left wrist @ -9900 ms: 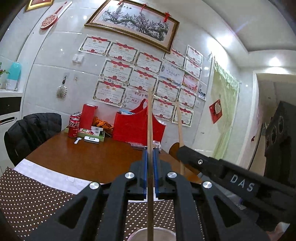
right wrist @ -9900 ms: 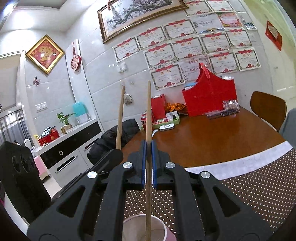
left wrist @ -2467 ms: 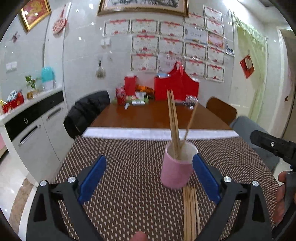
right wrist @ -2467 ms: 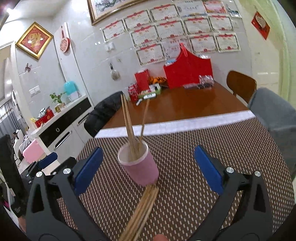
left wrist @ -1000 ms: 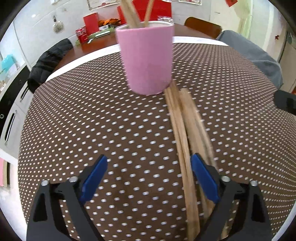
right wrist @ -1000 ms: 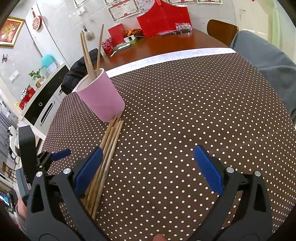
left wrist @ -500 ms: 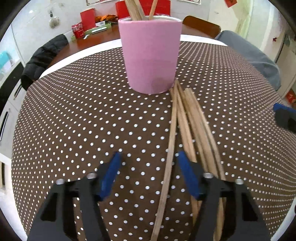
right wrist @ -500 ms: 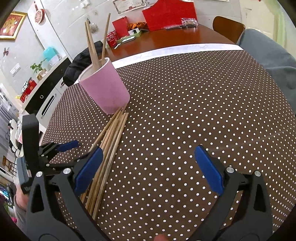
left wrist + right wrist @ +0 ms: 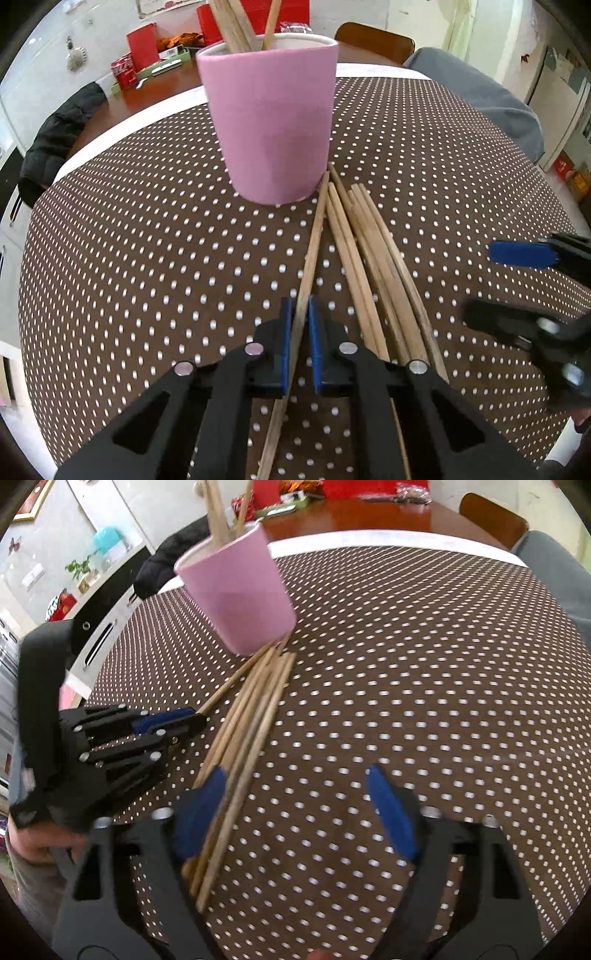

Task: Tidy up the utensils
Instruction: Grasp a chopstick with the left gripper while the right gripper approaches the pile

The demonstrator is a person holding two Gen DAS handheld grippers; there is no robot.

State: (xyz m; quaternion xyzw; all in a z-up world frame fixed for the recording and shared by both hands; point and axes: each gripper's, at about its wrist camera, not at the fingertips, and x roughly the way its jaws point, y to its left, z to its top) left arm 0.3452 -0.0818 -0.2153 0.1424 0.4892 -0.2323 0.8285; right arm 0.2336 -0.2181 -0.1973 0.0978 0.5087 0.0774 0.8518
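1. Left gripper (image 9: pixel 298 332), bottom centre of left view: fingers clamped on one chopstick (image 9: pixel 312 251).
2. Right gripper (image 9: pixel 295 812): fingers closing, nothing gripped; left pad beside chopstick pile (image 9: pixel 251 723).
3. Pile on dotted surface (image 9: pixel 147 258), tips touching pink cup (image 9: pixel 269 122), upper centre, holding more chopsticks.

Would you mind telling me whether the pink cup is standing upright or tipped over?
Upright: the pink cup stands on the dotted tablecloth, mouth up, chopsticks inside.

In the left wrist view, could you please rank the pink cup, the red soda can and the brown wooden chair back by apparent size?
1. Pink cup, partly through nearness.
2. Brown wooden chair back.
3. Red soda can.
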